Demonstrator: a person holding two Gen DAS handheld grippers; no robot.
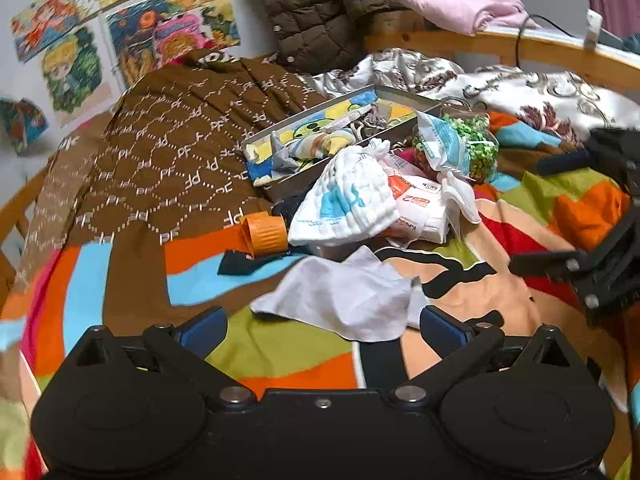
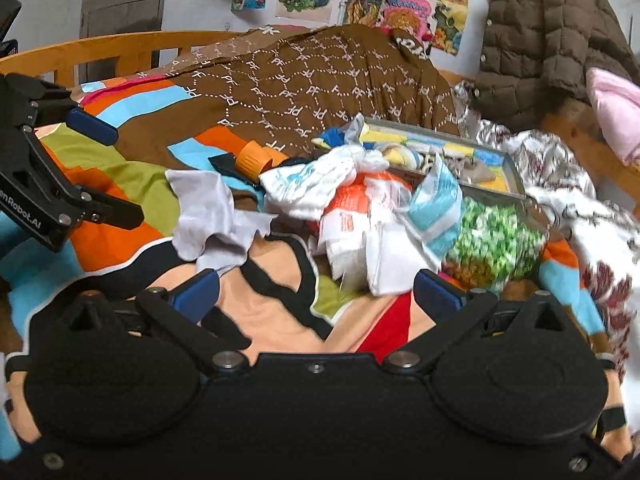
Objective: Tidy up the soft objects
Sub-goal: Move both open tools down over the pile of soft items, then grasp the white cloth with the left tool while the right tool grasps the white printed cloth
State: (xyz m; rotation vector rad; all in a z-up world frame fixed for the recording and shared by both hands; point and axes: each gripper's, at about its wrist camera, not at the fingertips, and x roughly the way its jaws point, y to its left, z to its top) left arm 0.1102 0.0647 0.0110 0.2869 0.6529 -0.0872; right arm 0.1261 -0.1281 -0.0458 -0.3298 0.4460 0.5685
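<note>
A pale grey cloth (image 1: 344, 300) (image 2: 212, 208) lies crumpled on the colourful bedspread (image 1: 132, 280), just ahead of my left gripper (image 1: 322, 328), which is open with nothing between its blue pads. Behind the cloth are a white cloth with blue print (image 1: 348, 200) (image 2: 320, 180), a white and red tissue pack (image 1: 416, 208) (image 2: 360, 220) and a green beaded bag (image 1: 476, 148) (image 2: 496, 240). My right gripper (image 2: 316, 292) (image 1: 536, 216) is open over the bedspread, in front of the tissue pack. The left gripper (image 2: 124, 168) also shows at the left edge of the right wrist view.
A shallow tray (image 1: 280, 130) (image 2: 516, 176) holding small fabric items sits behind the pile. An orange cap (image 1: 264, 232) (image 2: 252, 158) lies by a brown patterned quilt (image 1: 180, 140). A brown jacket (image 1: 316, 12) and pink cloth (image 1: 460, 0) hang on the wooden bed rail (image 1: 520, 46).
</note>
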